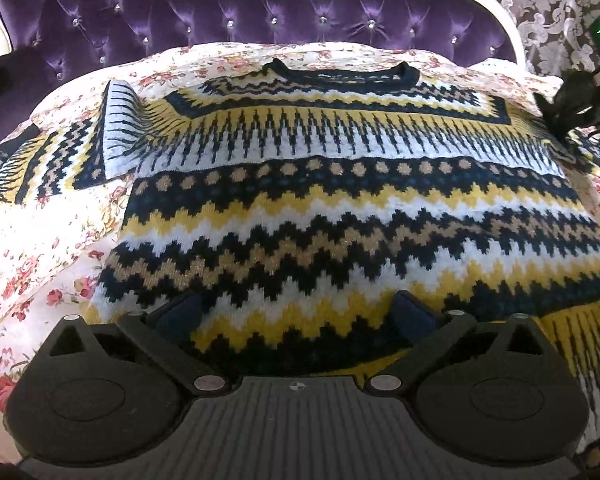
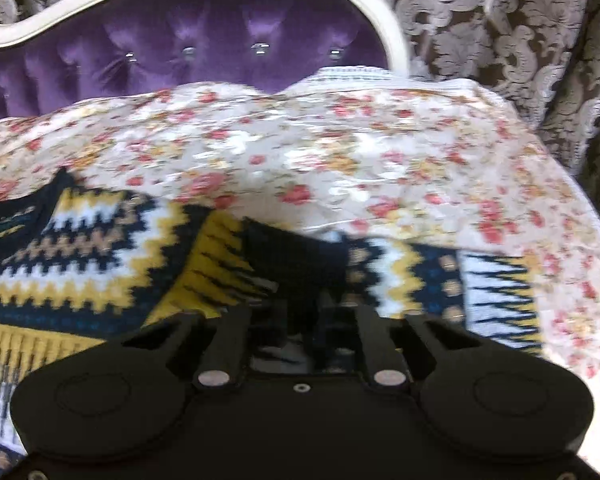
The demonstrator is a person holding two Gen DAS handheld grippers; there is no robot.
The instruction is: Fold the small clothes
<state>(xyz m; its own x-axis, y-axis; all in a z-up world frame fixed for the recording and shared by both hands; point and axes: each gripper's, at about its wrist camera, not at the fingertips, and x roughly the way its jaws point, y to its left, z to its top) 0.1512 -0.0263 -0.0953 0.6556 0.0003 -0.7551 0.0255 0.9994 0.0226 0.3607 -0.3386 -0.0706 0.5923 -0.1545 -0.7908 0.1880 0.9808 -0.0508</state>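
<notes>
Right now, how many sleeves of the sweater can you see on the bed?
2. One sleeve lies spread out on the floral bedspread at the sweater's left. The other sleeve is at the right gripper, which is shut on its dark cuff.

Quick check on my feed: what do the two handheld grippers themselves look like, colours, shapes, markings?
Both are matte black plastic. The left gripper has a ribbed grey-black centre plate, a small round black-and-white mark, round side housings, silver pivot pins and dark blue finger pads. The right gripper looks alike, with a smooth centre plate.
</notes>
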